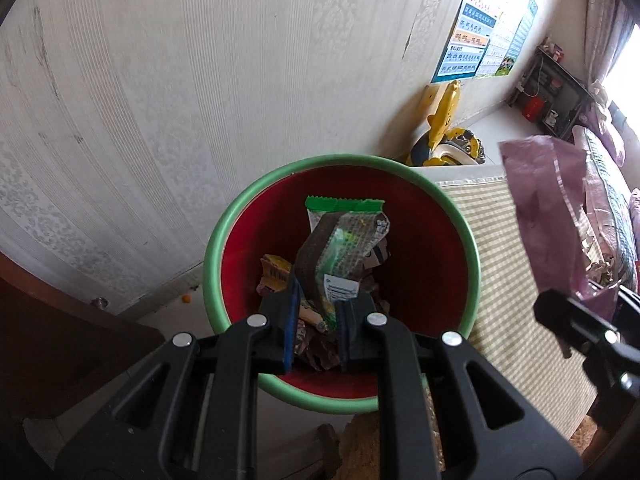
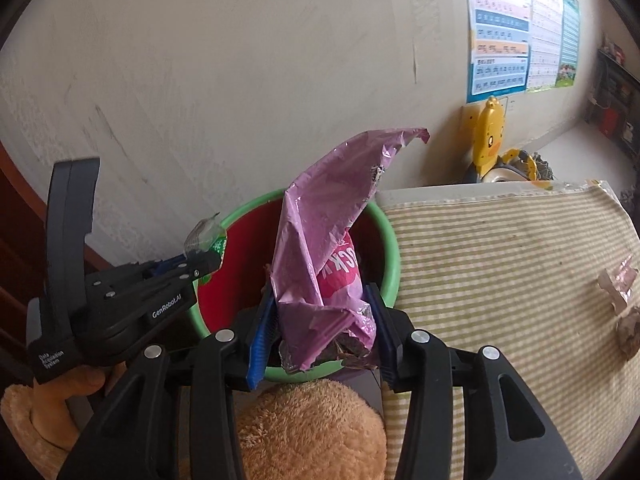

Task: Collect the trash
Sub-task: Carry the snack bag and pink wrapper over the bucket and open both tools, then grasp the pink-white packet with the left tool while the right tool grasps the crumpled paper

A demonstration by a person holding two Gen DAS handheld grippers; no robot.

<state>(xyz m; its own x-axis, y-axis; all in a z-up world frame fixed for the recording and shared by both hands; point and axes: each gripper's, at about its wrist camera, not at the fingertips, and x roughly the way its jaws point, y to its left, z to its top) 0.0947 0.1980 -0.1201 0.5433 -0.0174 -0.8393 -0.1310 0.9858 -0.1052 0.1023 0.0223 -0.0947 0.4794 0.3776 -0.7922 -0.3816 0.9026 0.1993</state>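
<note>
Item: left gripper, pointing steeply down over the bin; jaws nearly together and pinching the lower end of a green-topped snack wrapper, which is standing up above the bin's red interior. More wrappers are lying at the bottom of the bin.

Item: right gripper, jaws standing partly apart; a crumpled pink plastic bag is rising between the blue pads, leaning over the bin's green rim. Whether both pads are pressing on it cannot be told.

Item: bin, sitting on the floor beside the striped mat, against the pale wall.

Item: scraps, lying on the mat's right side, well apart from the bin.
</note>
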